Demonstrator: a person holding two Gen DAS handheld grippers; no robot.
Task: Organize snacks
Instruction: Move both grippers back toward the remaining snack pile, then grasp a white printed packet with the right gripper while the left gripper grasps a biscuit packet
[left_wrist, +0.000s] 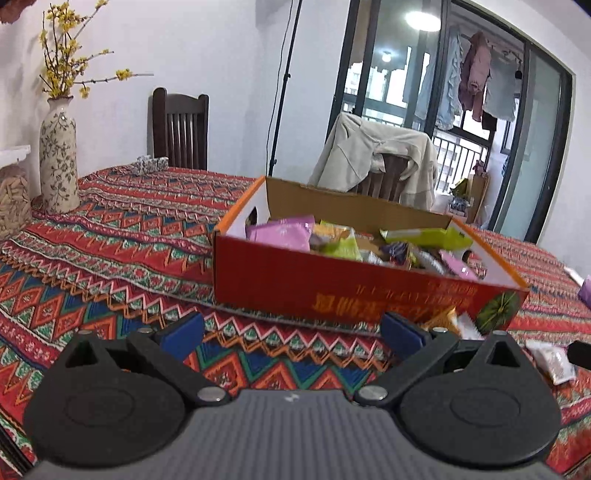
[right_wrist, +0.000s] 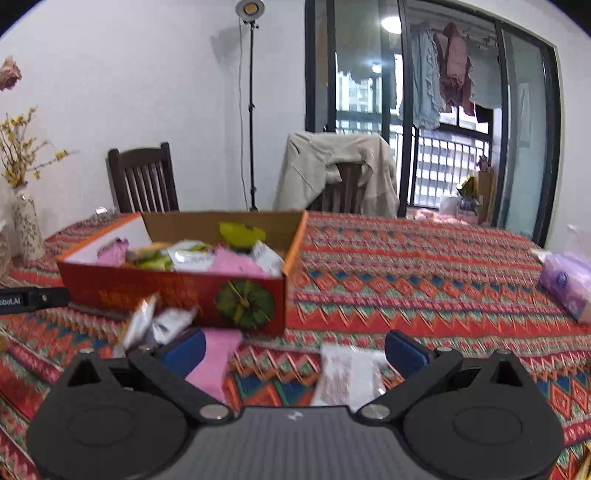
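Brightness: both views are evenly lit, and the white wall (left_wrist: 207, 48) reads clean.
Light sources: a round ceiling lamp (left_wrist: 423, 20) reflects in the glass door (right_wrist: 365, 74); a ring light (right_wrist: 250, 7) on a stand glows at the top of the right view.
Glare: the lamp reflection blows out to pure white.
Shadows: soft, with a faint one behind the ring light on the wall.
Blur: the snack packets (right_wrist: 159, 325) in front of the cardboard box (right_wrist: 177, 291) smear, and the box lettering is unreadable in the right view.
Sharpness: the left view is crisper, and the tablecloth (left_wrist: 122, 236) pattern holds.
Distortion: strong fisheye, door frames bow, corners go black.
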